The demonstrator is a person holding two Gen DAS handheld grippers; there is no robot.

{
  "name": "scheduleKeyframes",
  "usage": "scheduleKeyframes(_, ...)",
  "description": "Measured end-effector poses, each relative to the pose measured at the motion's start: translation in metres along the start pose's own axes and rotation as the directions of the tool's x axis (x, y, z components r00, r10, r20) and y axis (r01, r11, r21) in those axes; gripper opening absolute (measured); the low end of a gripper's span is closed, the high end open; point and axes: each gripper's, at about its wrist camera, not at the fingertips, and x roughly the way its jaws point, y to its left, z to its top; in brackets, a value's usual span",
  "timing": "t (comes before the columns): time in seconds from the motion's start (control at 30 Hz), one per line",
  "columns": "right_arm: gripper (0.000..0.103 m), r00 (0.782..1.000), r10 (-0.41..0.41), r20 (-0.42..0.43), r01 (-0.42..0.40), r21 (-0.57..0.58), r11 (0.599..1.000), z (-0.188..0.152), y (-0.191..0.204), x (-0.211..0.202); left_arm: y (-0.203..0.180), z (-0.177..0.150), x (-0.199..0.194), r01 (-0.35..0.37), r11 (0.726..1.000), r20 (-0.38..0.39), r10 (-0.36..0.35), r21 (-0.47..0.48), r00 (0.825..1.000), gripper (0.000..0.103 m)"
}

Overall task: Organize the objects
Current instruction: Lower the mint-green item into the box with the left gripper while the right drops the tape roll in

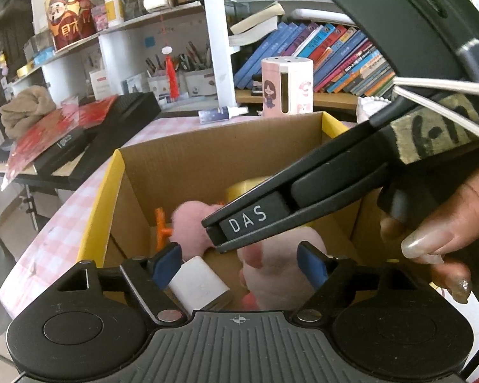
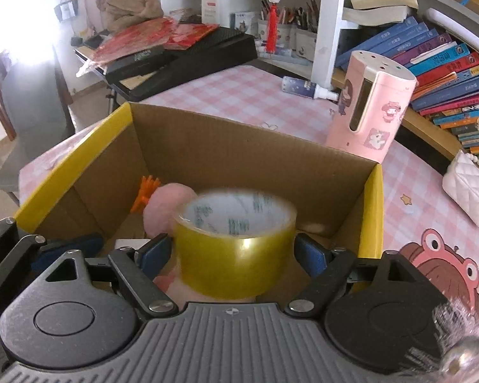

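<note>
Now the right gripper [image 2: 233, 252] is holding a yellow roll of clear packing tape [image 2: 234, 249] over the open cardboard box [image 2: 226, 140], pads seemingly just touching. Spreading wider, low inside, should drop it gently. Beside it the left gripper [image 1: 239, 263] is hanging open, empty.

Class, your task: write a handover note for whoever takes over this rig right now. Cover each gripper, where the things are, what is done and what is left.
Left gripper: open, over the cardboard box, above the white adapter and pink plush lying inside.
Right gripper: tape roll between its pads over the box; gripped or released, unclear.
Done: plush, adapter and an orange item are in the box.
Left: get the tape in; the pink canister, white purse and tube on the table may follow.
</note>
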Motion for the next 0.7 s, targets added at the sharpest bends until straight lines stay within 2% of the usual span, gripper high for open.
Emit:
scheduleKeyframes(0.13, 0.089, 1.0, 0.006, 0.027, -0.006, -0.012, 1.0, -0.001, 0.002, -0.005, 0.002, -0.001, -0.006, -0.001, 1.0, 0.012, 0.001, -0.012, 1.0, 0.085)
scheduleKeyframes(0.3, 0.09, 0.996, 0.0, 0.084, -0.001, 0.011, 1.0, -0.002, 0.001, -0.018, 0.001, -0.003, -0.016, 0.002, 1.0, 0.033, -0.002, -0.005, 0.999, 0.093)
scheduleKeyframes(0.4, 0.09, 0.992, -0.016, 0.122, 0.013, 0.025, 1.0, -0.003, 0.001, -0.03, 0.001, -0.003, -0.024, 0.003, 1.0, 0.05, -0.003, 0.002, 0.999, 0.095)
scheduleKeyframes(0.57, 0.09, 0.978, -0.059, 0.199, 0.049, 0.054, 0.997, -0.009, 0.001, -0.057, 0.003, -0.005, -0.041, 0.004, 1.0, 0.097, -0.003, -0.011, 0.995, 0.099)
scheduleKeyframes(0.7, 0.09, 0.957, -0.116, 0.265, 0.096, 0.089, 0.991, -0.019, -0.001, -0.081, 0.009, -0.007, -0.055, -0.002, 0.999, 0.126, 0.008, -0.045, 0.992, 0.099)
